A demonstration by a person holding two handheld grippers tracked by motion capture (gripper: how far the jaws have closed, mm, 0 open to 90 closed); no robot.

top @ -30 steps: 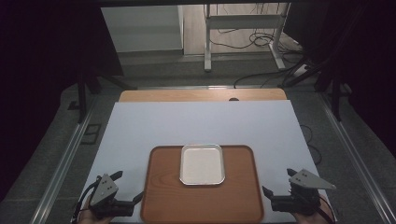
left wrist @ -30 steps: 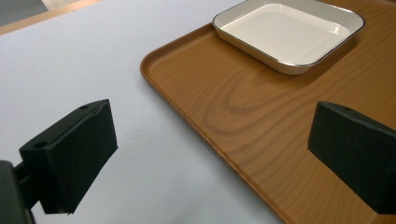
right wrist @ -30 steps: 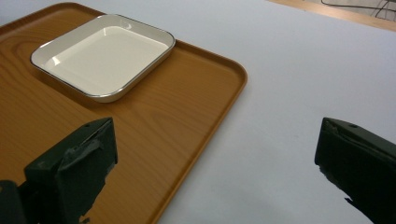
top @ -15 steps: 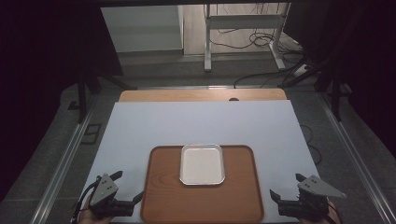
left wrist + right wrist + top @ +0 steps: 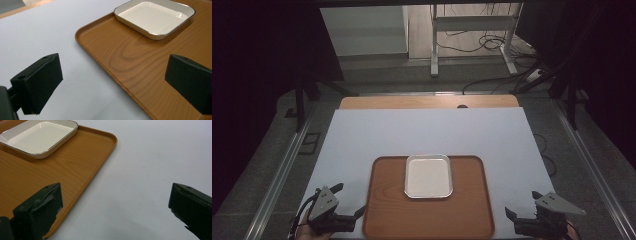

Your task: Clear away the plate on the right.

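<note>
High view: wooden tray (image 5: 427, 210) at 6 o'clock on the surface (image 5: 427, 132), white dish (image 5: 428, 176) on its far half; best approached squarely from both sides, left hand-held gripper (image 5: 343, 202) and right hand-held gripper (image 5: 523, 206) both wide open, empty.

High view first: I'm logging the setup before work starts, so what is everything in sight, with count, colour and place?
Rounded wooden serving tray: one, brown, near middle of the table.
Shallow rectangular enamel dish: one, white with a dark rim, empty, on the tray's far half.
Table cover sheet: one, pale lavender-white, under the tray.
Wooden tabletop edge: one, brown, beyond the sheet.
Metal stand: one, pale, on the floor behind.
Left gripper: black, open, left of the tray.
Right gripper: black, open, right of the tray.
</note>
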